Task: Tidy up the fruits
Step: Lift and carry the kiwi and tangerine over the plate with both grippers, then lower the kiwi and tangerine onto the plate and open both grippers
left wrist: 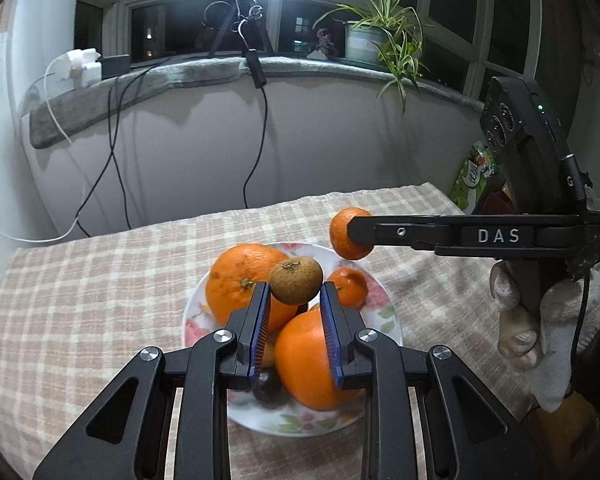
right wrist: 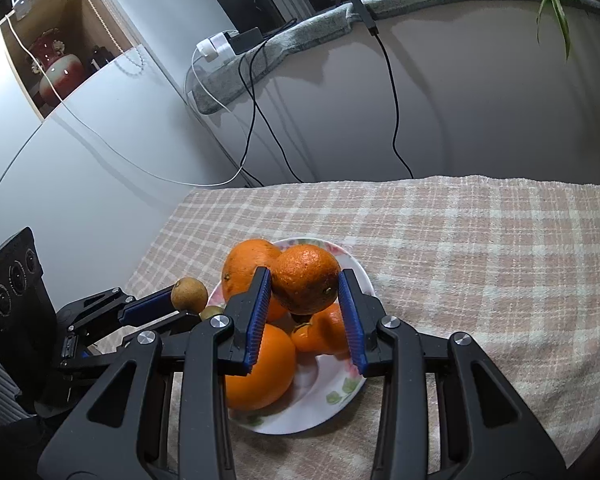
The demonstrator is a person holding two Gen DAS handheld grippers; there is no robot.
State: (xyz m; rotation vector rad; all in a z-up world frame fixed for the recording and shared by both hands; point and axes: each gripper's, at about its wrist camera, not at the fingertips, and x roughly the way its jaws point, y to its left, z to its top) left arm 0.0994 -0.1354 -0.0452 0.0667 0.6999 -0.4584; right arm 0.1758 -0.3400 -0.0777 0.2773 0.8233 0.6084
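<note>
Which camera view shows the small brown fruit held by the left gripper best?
The left wrist view: the small brown fruit sits large and central between the left gripper's pads, stem scar visible. The right wrist view shows it only small, from the side, at the left.

In my left hand-held gripper (left wrist: pixel 295 294) I hold a small brown round fruit (left wrist: pixel 296 280) with rough dull skin, pinched between the blue pads, above the plate (left wrist: pixel 392 332). In my right hand-held gripper (right wrist: pixel 305 294) I hold a small orange mandarin (right wrist: pixel 306 280), also lifted over the plate, its skin shiny with a few dark specks. The plate is white with a pink and green flower pattern and lies on the checked cloth. On it rest two big oranges (left wrist: pixel 238 280), one behind and one in front (left wrist: pixel 312 360), a small mandarin (left wrist: pixel 350 286) at the right side, and one dark small fruit (left wrist: pixel 268 386) at the near edge.
</note>
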